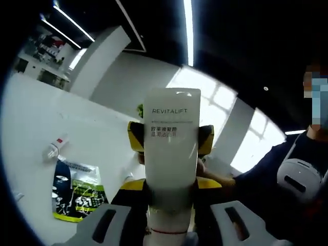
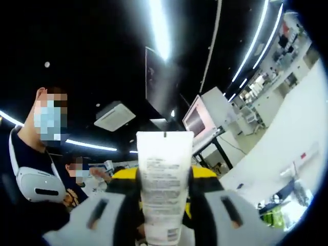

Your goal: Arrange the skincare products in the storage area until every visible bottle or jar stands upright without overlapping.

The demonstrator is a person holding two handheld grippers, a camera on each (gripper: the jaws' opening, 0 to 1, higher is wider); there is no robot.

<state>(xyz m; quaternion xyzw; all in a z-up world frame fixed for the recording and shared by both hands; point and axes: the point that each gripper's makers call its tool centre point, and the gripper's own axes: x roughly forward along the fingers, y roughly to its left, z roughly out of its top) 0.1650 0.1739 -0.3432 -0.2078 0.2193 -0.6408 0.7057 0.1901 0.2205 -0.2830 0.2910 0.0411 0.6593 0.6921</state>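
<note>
Holding one white tube up in the air between both grippers, by the look of it. In the left gripper view the tube stands straight up out of the left gripper, printed side facing the camera with "REVITALIFT" across the top and its flat crimped end uppermost. The two grey jaws sit close against either side of its lower end, so that claw is nearly closed and pinching the tube. Behind the tube the yellow-and-black jaws of the other gripper poke out on both sides, right up against it.

In the right gripper view it's the same tube seen from its back, all small print, rising from between the right gripper jaws, which are closed in snug on it too.

Off to the left in the left gripper view there's a white table with a green and black sachet lying flat and a small white tube with a red band lying on its side, well apart from the held one. A person in dark clothes stands just behind.
</note>
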